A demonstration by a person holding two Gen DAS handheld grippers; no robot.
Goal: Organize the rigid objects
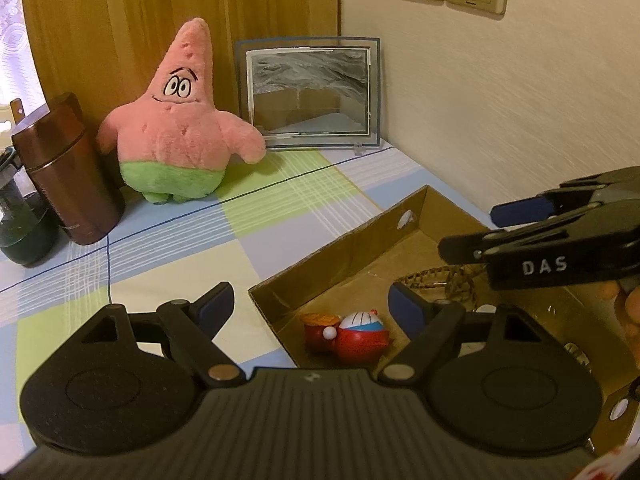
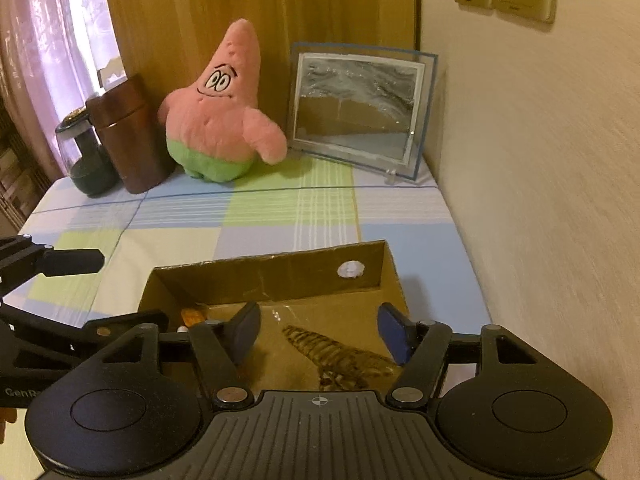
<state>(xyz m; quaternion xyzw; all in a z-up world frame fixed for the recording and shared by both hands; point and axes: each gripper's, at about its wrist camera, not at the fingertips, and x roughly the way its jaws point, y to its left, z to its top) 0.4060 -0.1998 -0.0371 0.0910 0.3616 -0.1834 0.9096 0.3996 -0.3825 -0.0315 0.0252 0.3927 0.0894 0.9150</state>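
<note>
An open cardboard box [image 1: 344,252] [image 2: 276,276] sits on the checked tablecloth. In the left wrist view a small red and white toy figure [image 1: 352,336] lies in its near corner, with a tortoiseshell hair clip [image 1: 448,284] further right. My left gripper [image 1: 316,308] is open and empty, hovering over the box's near corner above the toy. In the right wrist view my right gripper [image 2: 318,330] is open and empty above the box, over the tortoiseshell clip [image 2: 340,354]. The right gripper also shows at the right in the left wrist view [image 1: 472,232].
At the back stand a pink star plush [image 1: 180,128] [image 2: 222,116], a brown cylinder flask [image 1: 68,172] [image 2: 128,136], a dark glass jar [image 1: 20,220] [image 2: 86,160] and a sand picture frame [image 1: 308,92] [image 2: 360,108]. A wall [image 1: 500,100] runs along the right.
</note>
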